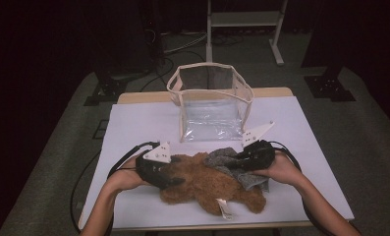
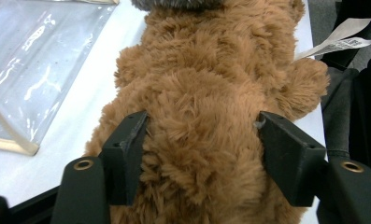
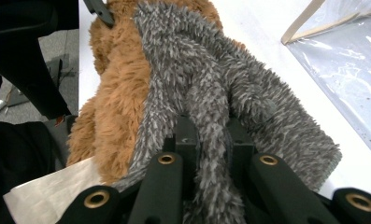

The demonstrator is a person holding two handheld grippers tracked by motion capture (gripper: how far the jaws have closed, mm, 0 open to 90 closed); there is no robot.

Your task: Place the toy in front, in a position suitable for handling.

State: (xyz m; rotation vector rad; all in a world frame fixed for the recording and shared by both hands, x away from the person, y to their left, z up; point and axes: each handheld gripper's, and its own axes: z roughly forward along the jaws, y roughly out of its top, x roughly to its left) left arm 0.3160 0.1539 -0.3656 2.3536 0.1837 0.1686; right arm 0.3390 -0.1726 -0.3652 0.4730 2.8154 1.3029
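A brown plush toy (image 1: 209, 186) lies on the white table sheet (image 1: 133, 128) near the front edge, with a white tag (image 1: 225, 208) at its lower side. My left gripper (image 1: 175, 181) is shut on the toy's left end; in the left gripper view the brown plush toy (image 2: 206, 93) bulges between both jaws, which press into the fur around my left gripper (image 2: 202, 156). A grey fuzzy cloth (image 1: 227, 161) lies over the toy's right part. My right gripper (image 1: 239, 160) pinches a fold of the grey cloth (image 3: 211, 93), as my right gripper (image 3: 211, 140) shows up close.
A clear plastic bag (image 1: 211, 101) with beige trim stands open-topped just behind the toy, near the middle of the sheet. The table's wooden far edge (image 1: 133, 97) shows behind it. A white metal stand (image 1: 244, 19) is on the floor beyond.
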